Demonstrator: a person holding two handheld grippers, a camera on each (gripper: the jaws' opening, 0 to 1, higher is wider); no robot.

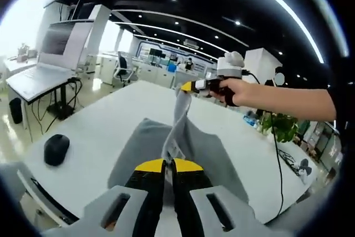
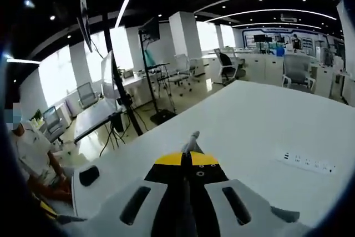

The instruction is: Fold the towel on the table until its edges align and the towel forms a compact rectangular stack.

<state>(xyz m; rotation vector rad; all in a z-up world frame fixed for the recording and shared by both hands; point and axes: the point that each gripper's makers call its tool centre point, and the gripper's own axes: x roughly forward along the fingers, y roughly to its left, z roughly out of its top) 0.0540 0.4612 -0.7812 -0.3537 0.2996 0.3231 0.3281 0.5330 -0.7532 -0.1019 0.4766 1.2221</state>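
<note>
The grey towel [image 1: 205, 148] is being held above the white table [image 1: 111, 120], its edge stretched taut. It is being clenched by the left gripper [image 1: 168, 165] and by the right gripper [image 2: 186, 159].

a white table [image 1: 122, 109] carries a grey towel [image 1: 205, 148], a black mouse [image 1: 56, 149] and a power strip [image 2: 306, 162].
</note>
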